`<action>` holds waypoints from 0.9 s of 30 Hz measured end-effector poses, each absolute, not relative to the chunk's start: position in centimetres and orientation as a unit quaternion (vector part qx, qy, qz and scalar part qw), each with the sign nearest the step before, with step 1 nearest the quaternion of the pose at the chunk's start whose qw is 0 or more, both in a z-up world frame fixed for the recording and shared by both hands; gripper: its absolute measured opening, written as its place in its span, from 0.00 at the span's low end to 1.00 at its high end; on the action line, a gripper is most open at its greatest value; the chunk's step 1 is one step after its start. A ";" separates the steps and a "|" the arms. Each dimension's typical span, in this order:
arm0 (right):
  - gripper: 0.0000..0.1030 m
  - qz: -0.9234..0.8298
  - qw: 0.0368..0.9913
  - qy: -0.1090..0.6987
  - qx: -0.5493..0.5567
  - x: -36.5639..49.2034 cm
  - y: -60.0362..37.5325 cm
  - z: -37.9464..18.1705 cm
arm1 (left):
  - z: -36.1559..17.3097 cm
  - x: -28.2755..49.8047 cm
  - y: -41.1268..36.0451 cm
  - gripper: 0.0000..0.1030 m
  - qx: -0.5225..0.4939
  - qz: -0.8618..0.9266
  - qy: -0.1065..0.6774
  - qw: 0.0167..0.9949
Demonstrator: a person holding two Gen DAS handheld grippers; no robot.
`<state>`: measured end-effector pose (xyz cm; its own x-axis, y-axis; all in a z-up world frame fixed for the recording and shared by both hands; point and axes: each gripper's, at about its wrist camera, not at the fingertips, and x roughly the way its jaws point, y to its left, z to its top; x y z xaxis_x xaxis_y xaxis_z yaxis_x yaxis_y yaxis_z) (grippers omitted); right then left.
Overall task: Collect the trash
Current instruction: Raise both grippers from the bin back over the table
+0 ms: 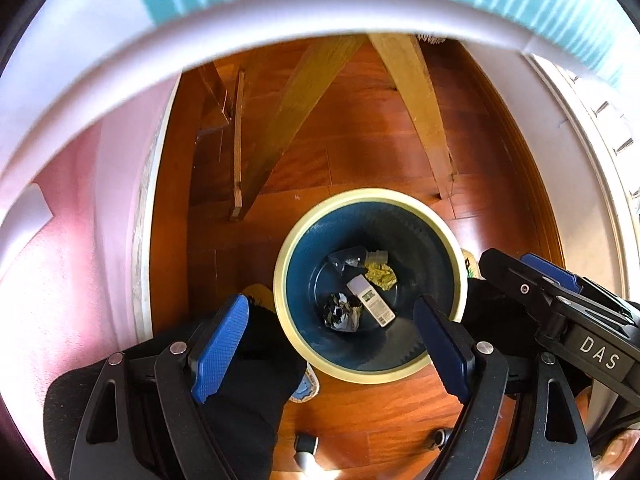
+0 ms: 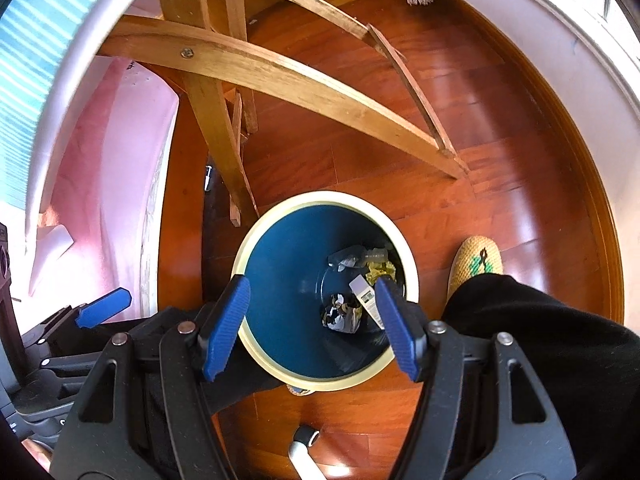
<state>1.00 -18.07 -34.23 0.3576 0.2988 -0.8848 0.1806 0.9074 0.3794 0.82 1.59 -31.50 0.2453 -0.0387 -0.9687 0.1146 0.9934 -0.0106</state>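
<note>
A dark blue trash bin with a cream rim stands on the wooden floor below both grippers; it also shows in the right wrist view. Inside lie a white labelled box, a crumpled yellow wrapper, a black-and-white crumpled wad and a clear plastic piece. My left gripper is open and empty above the bin's near rim. My right gripper is open and empty above the bin; its fingers show at the right of the left wrist view.
Wooden table legs cross the floor behind the bin. The white-edged table with a teal cloth overhangs at the top. A pink wall stands to the left and a white baseboard to the right. A yellow slipper rests right of the bin.
</note>
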 end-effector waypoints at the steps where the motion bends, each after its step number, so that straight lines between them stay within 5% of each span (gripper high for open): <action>1: 0.61 0.038 0.800 0.561 0.209 0.8 -18.0 -33.9 | -31.1 0.7 1.7 0.84 0.029 -0.050 0.607 0.792; 13: 0.61 0.062 0.836 0.517 0.173 -1.9 -16.9 -27.3 | -24.1 -2.6 3.0 0.84 0.008 -0.075 0.548 0.833; 27: 0.61 0.112 0.884 0.441 0.112 -7.3 -16.6 -12.0 | -8.8 -5.8 5.4 0.84 0.015 -0.112 0.502 0.858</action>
